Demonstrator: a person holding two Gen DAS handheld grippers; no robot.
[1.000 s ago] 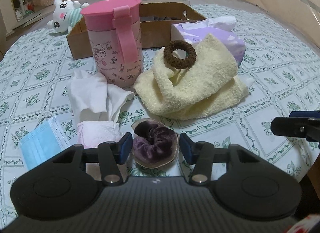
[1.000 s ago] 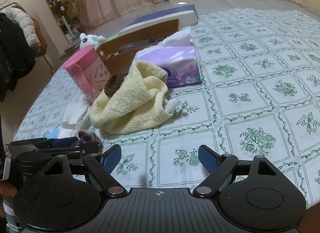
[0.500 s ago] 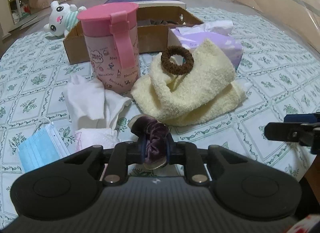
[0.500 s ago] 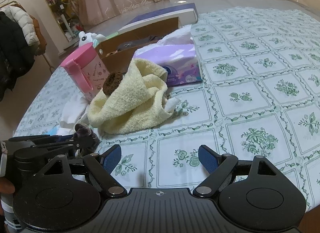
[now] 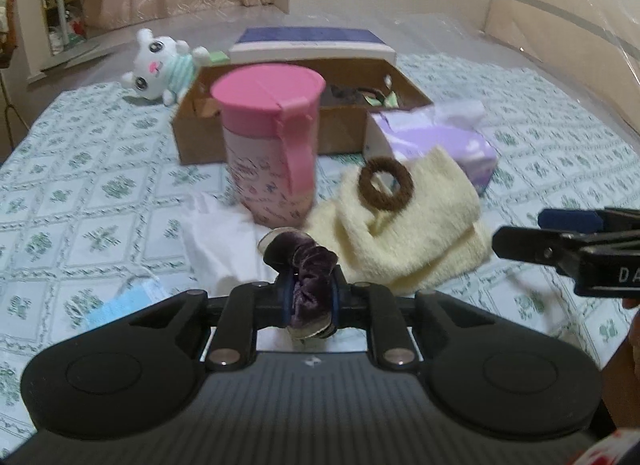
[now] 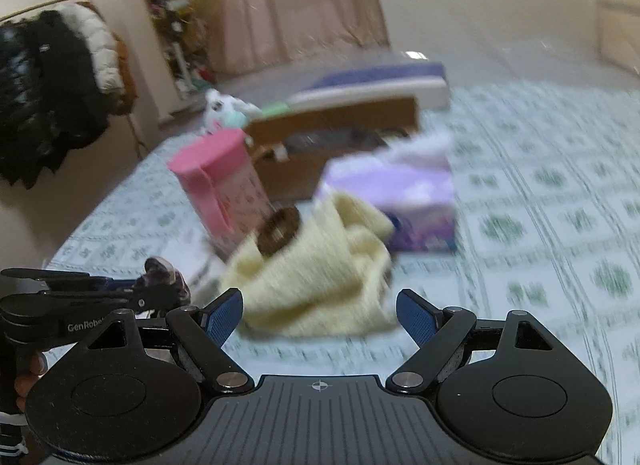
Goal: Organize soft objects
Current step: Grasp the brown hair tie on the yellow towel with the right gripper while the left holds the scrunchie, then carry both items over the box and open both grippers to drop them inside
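My left gripper (image 5: 310, 297) is shut on a purple velvet scrunchie (image 5: 306, 265) and holds it above the table. It also shows in the right wrist view (image 6: 164, 279). A cream towel (image 5: 404, 237) lies crumpled ahead with a brown hair tie (image 5: 385, 184) on top. My right gripper (image 6: 320, 319) is open and empty, just in front of the towel (image 6: 320, 273); it shows at the right edge of the left wrist view (image 5: 560, 241). An open cardboard box (image 5: 280, 121) stands at the back.
A pink lidded cup (image 5: 272, 149) stands before the box. A purple tissue pack (image 5: 436, 141) lies right of it. White cloths (image 5: 224, 241) and a blue face mask (image 5: 120, 301) lie at the left. A plush toy (image 5: 160, 65) sits behind the box's left end.
My left gripper closed on the purple scrunchie and lifted it off the table. My right gripper moved forward toward the towel, staying open.
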